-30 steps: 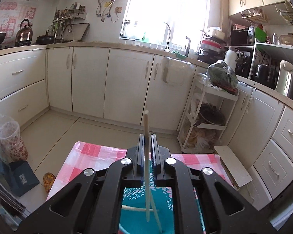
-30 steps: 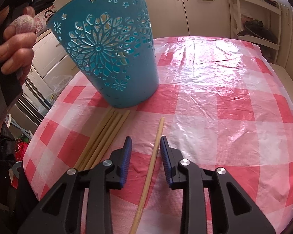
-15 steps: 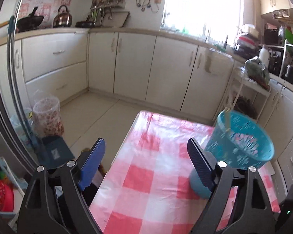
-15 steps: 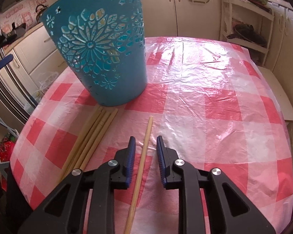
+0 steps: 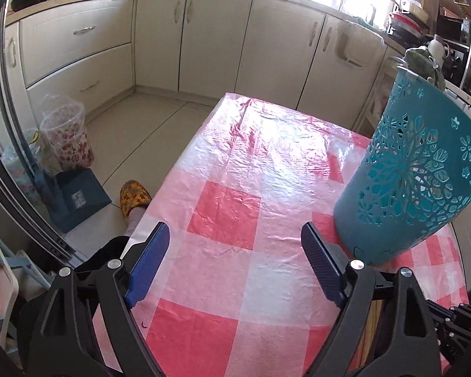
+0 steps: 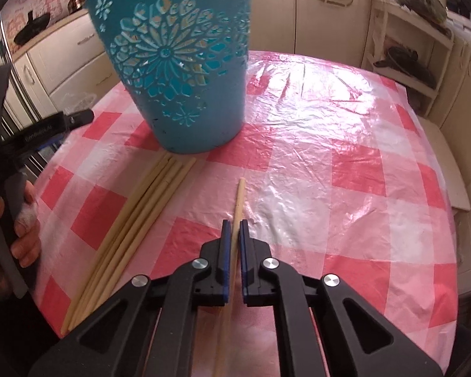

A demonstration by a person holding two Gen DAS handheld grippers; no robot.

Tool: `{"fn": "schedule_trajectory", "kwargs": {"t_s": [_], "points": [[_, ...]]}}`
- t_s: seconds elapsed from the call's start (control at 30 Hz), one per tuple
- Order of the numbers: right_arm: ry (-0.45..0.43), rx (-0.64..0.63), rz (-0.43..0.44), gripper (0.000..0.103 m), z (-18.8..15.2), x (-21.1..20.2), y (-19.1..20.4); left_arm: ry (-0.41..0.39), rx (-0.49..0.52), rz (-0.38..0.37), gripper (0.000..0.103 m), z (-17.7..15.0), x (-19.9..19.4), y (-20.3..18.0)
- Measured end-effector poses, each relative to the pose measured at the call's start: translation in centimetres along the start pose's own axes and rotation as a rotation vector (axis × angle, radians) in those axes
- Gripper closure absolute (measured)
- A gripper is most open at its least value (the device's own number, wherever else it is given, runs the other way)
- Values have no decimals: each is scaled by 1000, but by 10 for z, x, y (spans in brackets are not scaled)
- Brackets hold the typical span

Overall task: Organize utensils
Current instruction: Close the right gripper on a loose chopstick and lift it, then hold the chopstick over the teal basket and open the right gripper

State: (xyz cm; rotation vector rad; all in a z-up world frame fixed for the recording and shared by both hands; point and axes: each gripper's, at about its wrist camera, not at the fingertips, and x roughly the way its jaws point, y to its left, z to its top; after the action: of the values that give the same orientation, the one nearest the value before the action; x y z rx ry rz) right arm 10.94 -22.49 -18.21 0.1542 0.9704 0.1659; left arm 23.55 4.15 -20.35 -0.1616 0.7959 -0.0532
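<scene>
The right tool [image 6: 232, 235] has just been closing, and its blue pads now pinch a single chopstick [image 6: 239, 198] that lies flat on the table [image 6: 345, 144], which is covered in a red-and-white checked plastic cloth. The chopstick's far tip pokes out just past the fingertips and points toward the teal basket [image 6: 179, 75], a cut-out flower-patterned bin standing upright on the cloth; the stick runs back between the jaws toward the camera. Just to the left of it lies a bundle of chopsticks [image 6: 141, 213], side by side, their far ends touching or almost touching the base of the basket. Through the basket's holes, pale sticks show inside. The left tool [image 5: 232, 264] hangs above the near-left part of the table with its jaws spread wide and nothing between them; the basket [image 5: 408, 169] stands just beside its right finger. In the right wrist view a person's left hand [image 6: 18, 226] grips that tool's handle at the left edge.
</scene>
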Motion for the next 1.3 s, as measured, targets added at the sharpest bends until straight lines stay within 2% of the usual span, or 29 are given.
{"fn": "schedule_trajectory", "kwargs": {"t_s": [0.23,0.37,0.5,0.63,0.67,0.8,0.87,0.97,1.3], "points": [[-111,158,270,97,8,-59,-18,23,-4,1,21,0,3,-2],[-241,194,401,97,37,-104,-16,31,3,5,21,0,5,-3],[-408,194,451,97,83,-143,-2,37,11,8,21,0,6,-4],[-586,189,386,97,140,-156,22,36,9,7,21,0,6,-5],[-632,187,340,97,155,-153,30,36,7,6,21,0,5,-4],[-707,194,148,97,189,-117,47,31,-4,-5,21,1,5,-3],[-701,196,64,97,198,-94,52,29,-9,-12,21,1,4,-2],[-644,189,12,97,201,-66,55,28,-15,-23,21,1,5,0],[-501,88,-26,94,174,-43,55,29,-31,-28,21,1,6,3]]}}
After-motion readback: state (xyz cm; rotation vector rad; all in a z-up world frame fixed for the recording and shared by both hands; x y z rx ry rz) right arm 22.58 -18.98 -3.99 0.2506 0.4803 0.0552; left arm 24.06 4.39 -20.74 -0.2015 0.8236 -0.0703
